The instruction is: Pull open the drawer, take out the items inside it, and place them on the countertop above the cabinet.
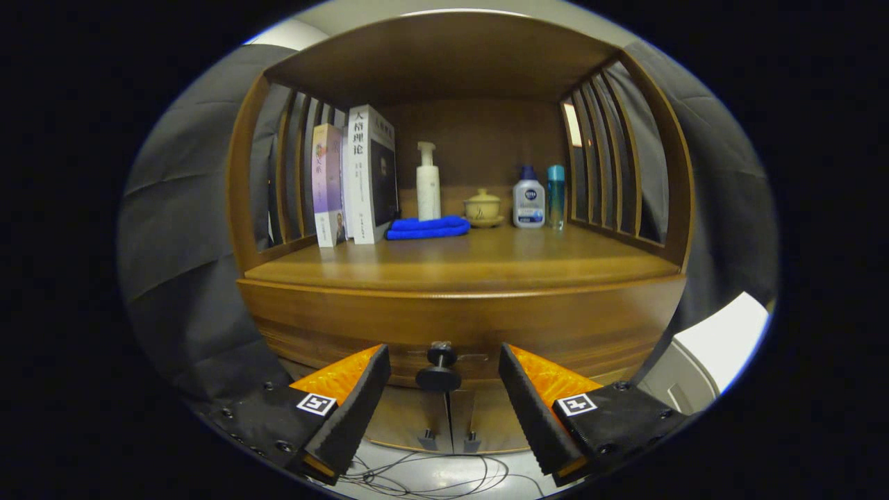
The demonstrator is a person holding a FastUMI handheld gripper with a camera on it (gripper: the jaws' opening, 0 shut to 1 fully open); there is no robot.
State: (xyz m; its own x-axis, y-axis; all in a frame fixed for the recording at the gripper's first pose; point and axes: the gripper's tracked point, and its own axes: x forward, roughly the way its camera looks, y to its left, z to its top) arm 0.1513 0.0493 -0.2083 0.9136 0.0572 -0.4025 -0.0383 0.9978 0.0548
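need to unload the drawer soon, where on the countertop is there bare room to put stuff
The front of the countertop is bare, from the books across to the right slats. Crowded along the back: blue cloth, pump bottle, lidded cup, two bottles. The open gripper straddles the drawer knob.

So the wooden countertop (472, 260) sits well beyond the spread-apart fingers of the gripper (443, 361), and it's got a whole row along the back. Off to the left, two upright books (354, 184), then a folded blue cloth (427, 227) lying flat, a white pump bottle (428, 182) behind it, a small lidded cup on a saucer (483, 207), a white bottle (528, 200) and a teal bottle (555, 196).
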